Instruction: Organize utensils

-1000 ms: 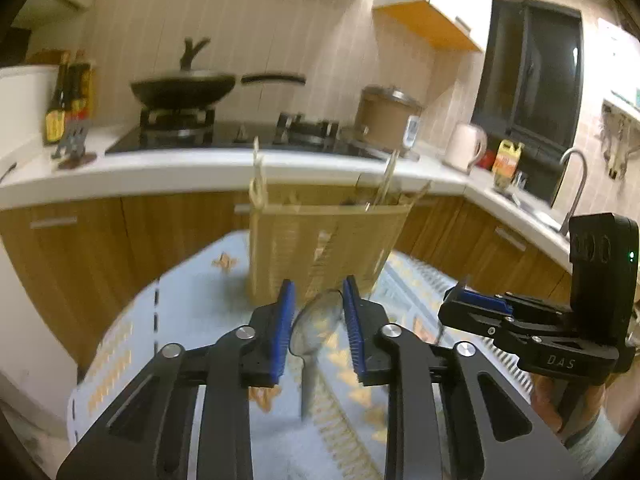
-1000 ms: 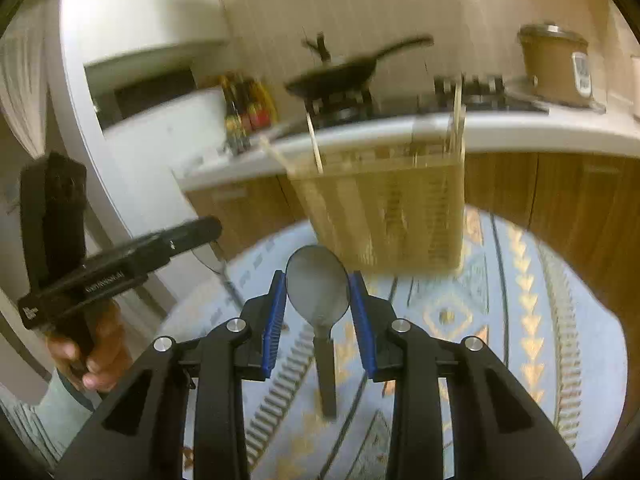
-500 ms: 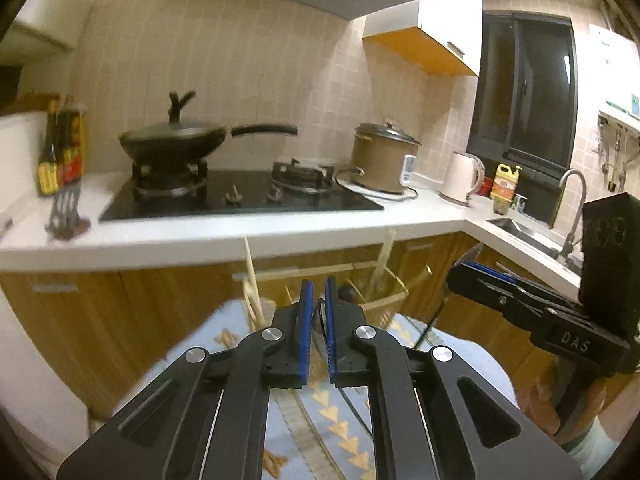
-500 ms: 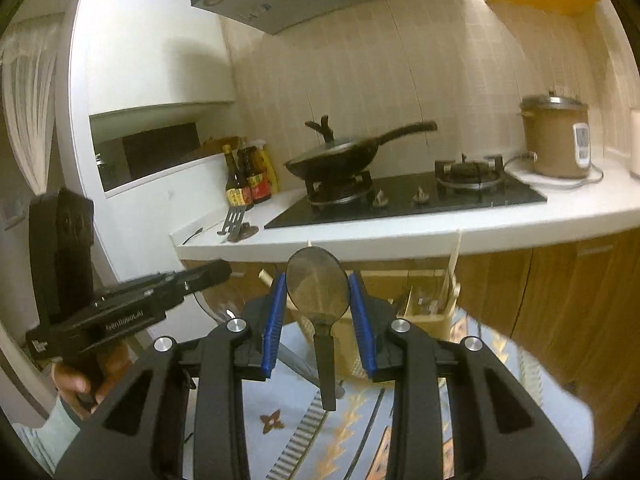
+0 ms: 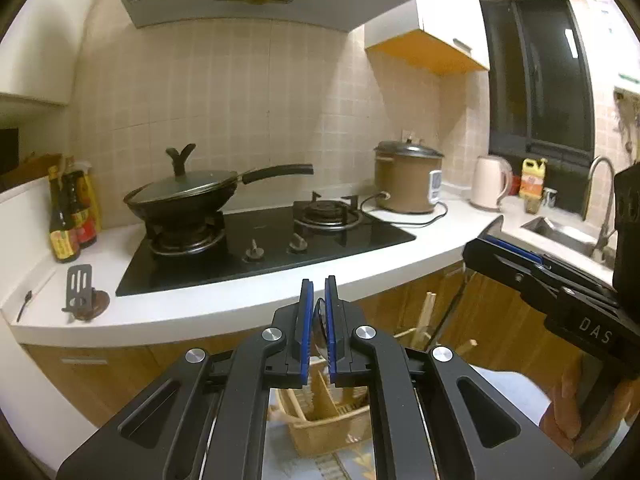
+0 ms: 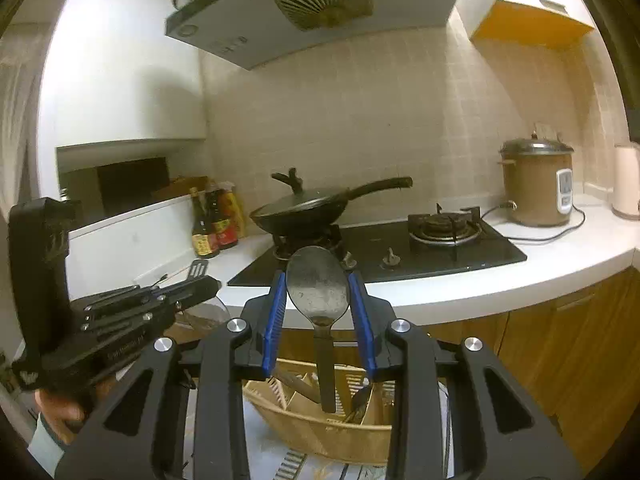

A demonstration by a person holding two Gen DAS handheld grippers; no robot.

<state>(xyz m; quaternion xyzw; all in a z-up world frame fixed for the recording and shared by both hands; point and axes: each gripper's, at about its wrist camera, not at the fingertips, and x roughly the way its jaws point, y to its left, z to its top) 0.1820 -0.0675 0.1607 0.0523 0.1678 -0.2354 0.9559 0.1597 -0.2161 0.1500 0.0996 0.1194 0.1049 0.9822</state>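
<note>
My right gripper [image 6: 318, 292] is shut on a metal spoon [image 6: 318, 284] by its bowl, handle hanging down over the woven utensil basket [image 6: 320, 428]. My left gripper [image 5: 319, 304] is shut edge-on on a second spoon [image 5: 320, 316], seen as a thin sliver between the blue pads, above the same basket [image 5: 324, 420]. The basket holds chopsticks and dark utensils in its compartments. Each gripper shows in the other's view: the right one [image 5: 496, 240] and the left one [image 6: 200, 288].
A white counter [image 5: 224, 300] runs ahead with a black hob [image 5: 260, 248], lidded wok [image 5: 180, 196], rice cooker [image 5: 408, 180], kettle [image 5: 490, 182], sauce bottles [image 5: 70, 216] and sink [image 5: 560, 232]. A patterned cloth [image 6: 288, 464] lies under the basket.
Both grippers have risen and tilted up, so the basket has dropped low in view. The left gripper closed on its spoon and lifted it off the cloth; the right kept its spoon.
</note>
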